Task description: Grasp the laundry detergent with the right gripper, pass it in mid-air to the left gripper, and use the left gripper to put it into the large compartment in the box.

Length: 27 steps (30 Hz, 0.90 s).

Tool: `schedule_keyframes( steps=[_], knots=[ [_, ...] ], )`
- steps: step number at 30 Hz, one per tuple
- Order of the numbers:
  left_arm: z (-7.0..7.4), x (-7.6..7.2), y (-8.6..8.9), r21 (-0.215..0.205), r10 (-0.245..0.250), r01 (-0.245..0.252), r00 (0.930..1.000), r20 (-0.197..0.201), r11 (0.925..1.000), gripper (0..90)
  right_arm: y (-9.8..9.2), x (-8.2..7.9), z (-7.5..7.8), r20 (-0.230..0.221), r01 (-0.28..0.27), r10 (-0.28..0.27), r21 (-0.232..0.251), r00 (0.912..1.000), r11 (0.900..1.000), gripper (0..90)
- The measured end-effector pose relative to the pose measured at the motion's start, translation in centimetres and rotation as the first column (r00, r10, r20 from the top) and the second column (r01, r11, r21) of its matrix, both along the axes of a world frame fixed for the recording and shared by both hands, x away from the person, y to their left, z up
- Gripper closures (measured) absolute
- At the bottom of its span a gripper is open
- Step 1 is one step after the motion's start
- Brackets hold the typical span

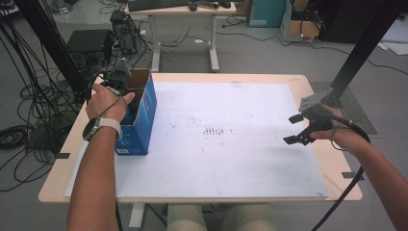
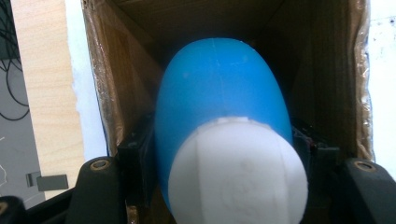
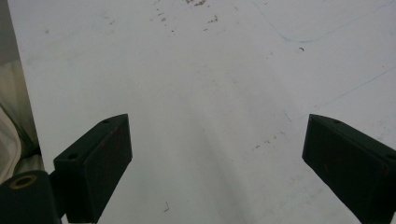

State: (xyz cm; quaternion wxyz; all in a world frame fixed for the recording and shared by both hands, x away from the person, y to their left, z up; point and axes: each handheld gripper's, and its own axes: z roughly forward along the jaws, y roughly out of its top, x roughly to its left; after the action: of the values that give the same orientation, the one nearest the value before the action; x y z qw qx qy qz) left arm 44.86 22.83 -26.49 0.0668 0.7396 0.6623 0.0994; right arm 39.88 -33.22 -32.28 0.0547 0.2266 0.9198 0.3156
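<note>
A blue bottle [image 2: 219, 88] with a white cap [image 2: 238, 175] lies between the jaws of my left gripper [image 2: 224, 151], which is shut on it. Gripper and bottle reach down into an open cardboard box [image 2: 116, 88]. From above, that box [image 1: 144, 113] is blue on the outside and stands at the table's left, with the left hand and left gripper [image 1: 126, 103] over its opening. My right gripper [image 1: 292, 129] is held at the right side, jaws wide open and holding nothing above the white board [image 3: 201, 79].
A large white board [image 1: 216, 159] covers most of the wooden table [image 1: 337, 161] and bears faint dark marks at its middle. Black frame posts stand at the far left and right. Cables and a second desk lie on the floor behind.
</note>
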Motion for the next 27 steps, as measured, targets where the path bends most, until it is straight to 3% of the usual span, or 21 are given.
schedule_keyframes(
  steps=[10, 13, 21, 23, 27],
  knots=[
    [-0.01, -0.05, 0.01, 0.0, 0.003, -0.003, 1.0, 0.003, 1.0, 37.1, 0.12, 0.07, 0.0, -0.004, -0.003, 0.003, -0.006, 1.0, 1.0, 8.3],
    [0.1, 0.01, 0.17, 0.003, -0.018, 0.018, 0.9998, -0.014, 0.9998, 37.0, 0.11, 0.08, -0.07, -0.004, 0.001, -0.001, -0.001, 1.0, 1.0, 8.3],
    [0.02, -0.02, 0.02, -0.003, 0.003, -0.003, 1.0, -0.004, 1.0, 37.0, 0.13, 0.14, -0.09, -0.003, -0.002, 0.002, 0.0, 1.0, 1.0, 8.3],
    [0.05, 0.0, 0.1, 0.001, -0.007, 0.007, 1.0, -0.006, 1.0, 37.0, 0.06, 0.2, 0.09, -0.007, -0.009, 0.009, -0.024, 0.9999, 1.0, 8.3],
    [0.01, -0.02, 0.06, -0.001, 0.004, -0.004, 1.0, -0.004, 1.0, 37.0, 0.07, 0.15, -0.08, -0.004, 0.0, 0.0, 0.0, 1.0, 1.0, 8.3]
  ],
)
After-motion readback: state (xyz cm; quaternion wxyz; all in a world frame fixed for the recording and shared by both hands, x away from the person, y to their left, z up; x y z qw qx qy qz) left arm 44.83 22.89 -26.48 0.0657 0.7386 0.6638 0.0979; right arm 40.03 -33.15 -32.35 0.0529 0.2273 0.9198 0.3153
